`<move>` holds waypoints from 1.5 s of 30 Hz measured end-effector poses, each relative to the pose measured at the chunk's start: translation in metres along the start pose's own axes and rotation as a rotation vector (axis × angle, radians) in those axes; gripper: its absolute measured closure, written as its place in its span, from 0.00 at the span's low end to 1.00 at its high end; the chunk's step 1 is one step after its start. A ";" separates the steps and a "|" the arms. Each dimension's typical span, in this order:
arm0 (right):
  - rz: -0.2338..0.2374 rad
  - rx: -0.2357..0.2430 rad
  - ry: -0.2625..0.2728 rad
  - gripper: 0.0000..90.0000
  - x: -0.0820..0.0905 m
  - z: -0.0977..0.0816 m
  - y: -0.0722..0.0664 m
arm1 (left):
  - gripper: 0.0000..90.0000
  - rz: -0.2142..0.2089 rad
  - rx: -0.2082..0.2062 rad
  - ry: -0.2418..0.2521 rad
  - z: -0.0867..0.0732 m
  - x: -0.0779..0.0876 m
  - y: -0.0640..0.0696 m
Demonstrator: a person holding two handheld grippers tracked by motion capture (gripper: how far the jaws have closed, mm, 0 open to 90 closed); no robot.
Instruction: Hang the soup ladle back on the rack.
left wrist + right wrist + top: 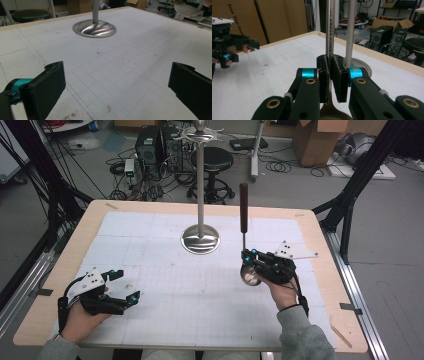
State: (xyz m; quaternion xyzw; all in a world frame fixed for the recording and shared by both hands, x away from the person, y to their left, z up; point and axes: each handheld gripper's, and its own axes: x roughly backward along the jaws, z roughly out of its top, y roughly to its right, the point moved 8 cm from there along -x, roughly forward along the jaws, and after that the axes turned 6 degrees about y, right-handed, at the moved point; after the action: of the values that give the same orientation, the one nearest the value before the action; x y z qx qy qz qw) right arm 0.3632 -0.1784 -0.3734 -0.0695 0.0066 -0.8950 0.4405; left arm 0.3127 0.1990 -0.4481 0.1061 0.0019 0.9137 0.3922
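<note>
High view: right gripper [248,257] is clamped on the ladle [244,227] shaft, handle up, bowl down near the mat [150,240], just right of the stand [200,195]; left gripper [125,287] rests low at the near-left w/ jaws spread, holding nothing. The step in hand looks like hanging the ladle on the stand's top hooks, so the right hand should lift it straight, keep the shaft vertical, and approach the hooks from the side w/o knocking the pole; the left could steady the base if it rocks. Left gripper view: jaws wide apart over bare mat, stand base [94,28] ahead; pole cut off by the top edge. Right gripper view: pads shut tight on the ladle shaft [329,30], pole [350,30] just behind, left gripper [227,47] far off at left. Whether the handle end has a hole or loop can't be made out, and the hooks are small and blurred in the high view.
</note>
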 end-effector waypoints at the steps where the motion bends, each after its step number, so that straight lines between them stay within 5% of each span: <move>1: 0.000 0.000 0.000 0.94 0.000 0.000 0.000 | 0.02 0.000 0.000 0.000 0.000 0.000 0.000; 23: -0.064 -0.008 0.015 0.94 -0.019 0.029 0.026 | 0.02 -0.003 0.006 0.001 0.000 0.000 0.000; 45: -0.113 -0.001 -0.025 0.94 -0.052 0.053 0.045 | 0.02 -0.004 0.008 0.008 0.001 0.000 0.000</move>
State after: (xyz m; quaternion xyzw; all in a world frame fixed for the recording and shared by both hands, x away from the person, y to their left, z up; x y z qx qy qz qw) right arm 0.4364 -0.1623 -0.3300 -0.0813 -0.0024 -0.9176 0.3891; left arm 0.3127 0.1992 -0.4473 0.1041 0.0073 0.9134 0.3935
